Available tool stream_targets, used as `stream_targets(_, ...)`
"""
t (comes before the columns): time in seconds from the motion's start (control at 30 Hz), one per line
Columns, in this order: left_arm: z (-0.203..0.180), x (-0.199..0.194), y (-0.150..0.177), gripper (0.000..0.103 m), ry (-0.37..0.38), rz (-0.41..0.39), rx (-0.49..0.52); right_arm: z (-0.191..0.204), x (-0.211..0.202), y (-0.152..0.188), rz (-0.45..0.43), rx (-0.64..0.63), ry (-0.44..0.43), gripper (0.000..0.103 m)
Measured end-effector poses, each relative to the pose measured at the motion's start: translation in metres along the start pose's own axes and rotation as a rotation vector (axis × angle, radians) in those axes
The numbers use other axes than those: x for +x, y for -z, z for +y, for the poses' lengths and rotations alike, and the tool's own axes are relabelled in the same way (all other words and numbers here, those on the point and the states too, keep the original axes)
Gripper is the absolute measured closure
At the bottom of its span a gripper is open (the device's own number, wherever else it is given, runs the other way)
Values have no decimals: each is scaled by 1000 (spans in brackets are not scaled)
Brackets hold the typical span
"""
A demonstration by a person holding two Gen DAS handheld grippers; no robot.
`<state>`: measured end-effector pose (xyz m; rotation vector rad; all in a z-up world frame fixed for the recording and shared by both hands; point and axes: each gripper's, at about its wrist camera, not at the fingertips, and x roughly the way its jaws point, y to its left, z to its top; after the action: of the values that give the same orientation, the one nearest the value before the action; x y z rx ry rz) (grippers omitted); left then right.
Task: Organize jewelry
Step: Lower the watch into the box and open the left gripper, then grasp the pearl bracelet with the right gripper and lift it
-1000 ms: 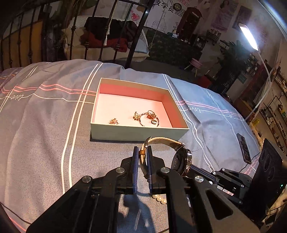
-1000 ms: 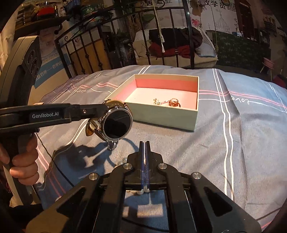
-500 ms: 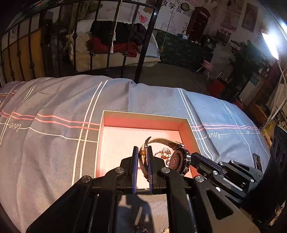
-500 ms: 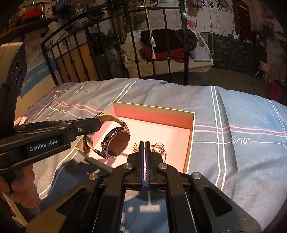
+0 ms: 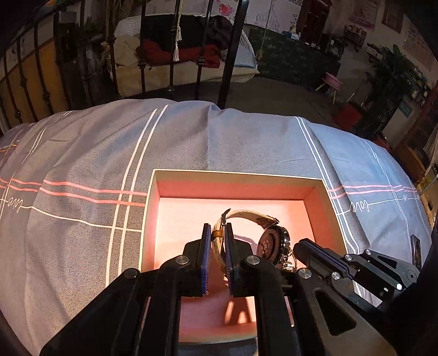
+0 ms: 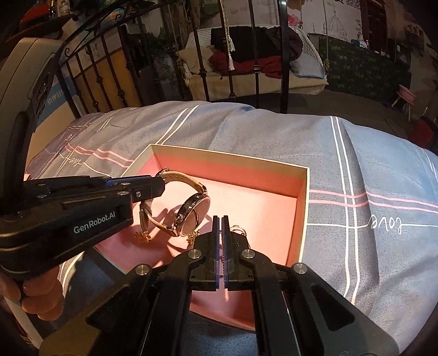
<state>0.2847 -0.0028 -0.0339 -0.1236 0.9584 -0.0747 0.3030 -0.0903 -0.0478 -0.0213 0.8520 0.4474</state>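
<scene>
Left hand-held gripper [image 5: 217, 241], clamped on watch [image 6: 191, 212] strap, now over box [image 5: 153, 219] interior; drop imminent. Right hand-held gripper [image 6: 221, 235] closed, empty, at 3 o'clock.

A grey bedspread [image 5: 219, 142] with white and pink stripes covered the bed. A black iron bed rail [image 5: 230, 52] stood at its far edge. Beyond the rail lay a cream daybed [image 6: 246, 79] heaped with dark and red clothes [image 5: 191, 49], a tasselled cord [image 6: 228, 41] hanging before it. Right of the rail sat a dark green patterned couch [image 6: 364, 71] and a small pink stool [image 5: 332, 82] on the grey floor. Posters [image 5: 364, 13] lined the far wall behind them.
</scene>
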Motion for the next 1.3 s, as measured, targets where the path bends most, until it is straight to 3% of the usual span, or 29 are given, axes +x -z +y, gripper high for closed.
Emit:
stream_targets(0.5,-3,10,4,93,-22,23,21,3,17,7,55,-18,1,101)
stream_targets(0.67,-3,0,2,88,-34,2,26,7,14,11,68,-39,15,100)
stream_targets(0.73,-2,-13,2,81,-47,-30,31,7,6,14,60,-37,35,98)
stream_targets(0.77,-1,-21,4,78,-46,-46,34,7,0,17,51,-31,38,90)
stream_targets(0.83,1,-39,12,64,-28,-81,38,6,-19,25,7,-16,47,53)
stream_targets(0.87,1,-49,19,62,-21,-97,45,7,-32,33,-30,-12,56,32)
stream_targets(1.03,4,-79,77,57,31,-105,50,10,-83,86,-102,23,18,31)
stream_targets(1.2,8,-92,138,56,48,-109,26,19,-104,148,-70,89,27,31)
stream_targets(1.3,7,-93,159,55,51,-111,24,30,-102,162,-46,59,58,31)
